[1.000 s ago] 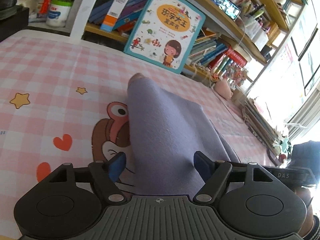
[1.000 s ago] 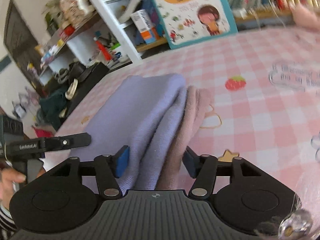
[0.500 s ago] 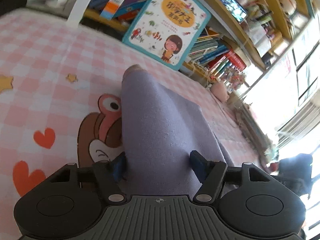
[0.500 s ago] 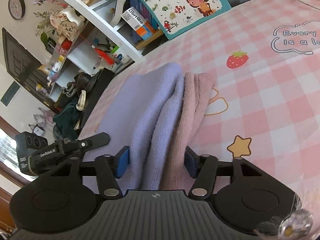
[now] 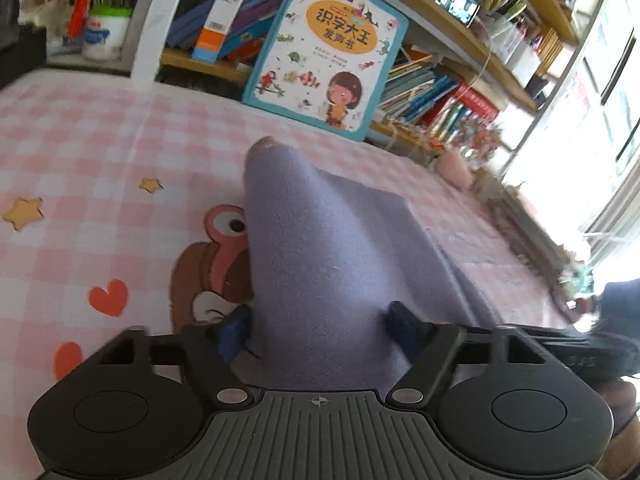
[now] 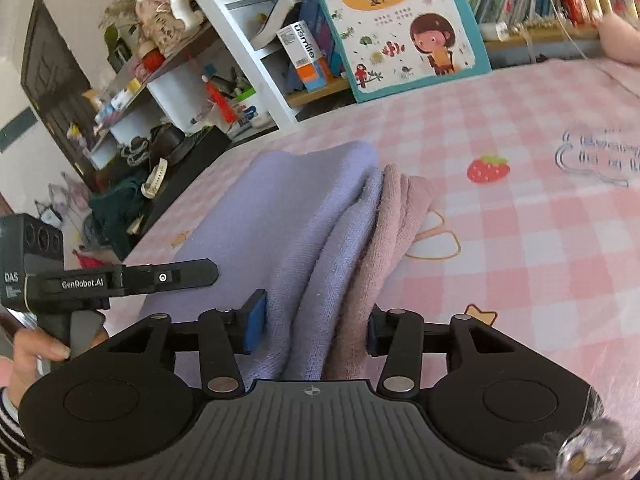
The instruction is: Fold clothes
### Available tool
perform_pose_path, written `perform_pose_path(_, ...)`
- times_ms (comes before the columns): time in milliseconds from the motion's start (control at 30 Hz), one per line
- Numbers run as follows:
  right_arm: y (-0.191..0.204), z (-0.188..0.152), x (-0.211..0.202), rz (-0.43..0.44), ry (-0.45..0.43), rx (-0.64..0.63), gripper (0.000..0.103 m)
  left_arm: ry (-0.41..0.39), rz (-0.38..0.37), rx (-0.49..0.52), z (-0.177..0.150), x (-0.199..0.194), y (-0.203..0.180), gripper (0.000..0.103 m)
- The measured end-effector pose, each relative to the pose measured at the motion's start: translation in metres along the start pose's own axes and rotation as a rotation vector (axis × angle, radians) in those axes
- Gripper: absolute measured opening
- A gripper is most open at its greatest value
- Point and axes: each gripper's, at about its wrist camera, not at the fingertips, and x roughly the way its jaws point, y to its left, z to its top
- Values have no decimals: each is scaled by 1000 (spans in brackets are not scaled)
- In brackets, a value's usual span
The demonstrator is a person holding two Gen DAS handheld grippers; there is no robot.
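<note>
A folded lilac cloth (image 5: 320,248) with a pink underside lies on the pink checked table (image 5: 100,152). My left gripper (image 5: 316,326) straddles its near end with the jaws wide apart, the cloth between the blue pads. In the right wrist view the cloth (image 6: 288,216) shows lilac layers beside pink layers (image 6: 396,216). My right gripper (image 6: 314,324) is open around that bunched edge. The left gripper's body (image 6: 120,280) shows at the left there, held by a hand.
A children's book (image 5: 324,48) leans on the bookshelf behind the table; it also shows in the right wrist view (image 6: 400,24). Shelves with books and clutter (image 5: 460,80) run along the back. A pink soft toy (image 5: 454,166) lies at the far right.
Both grippers stay around the cloth ends with jaws apart. The views have shifted slightly; the left camera has tilted back up and the right one has dropped lower over the table.
</note>
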Motion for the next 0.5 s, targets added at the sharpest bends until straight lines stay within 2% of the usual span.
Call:
perform_pose_path(67, -1, -1, -1, 4, -4, 12, 47, -7, 41, 8, -2, 1, -1, 96)
perform_pose_path(200, -4, -1, -1, 4, -3, 29, 52, -13, 31, -18, -4, 1, 3, 103)
perform_pose_path(500, -8, -2, -1, 14, 4, 55, 54, -1, 40, -19, -3, 1, 0, 103)
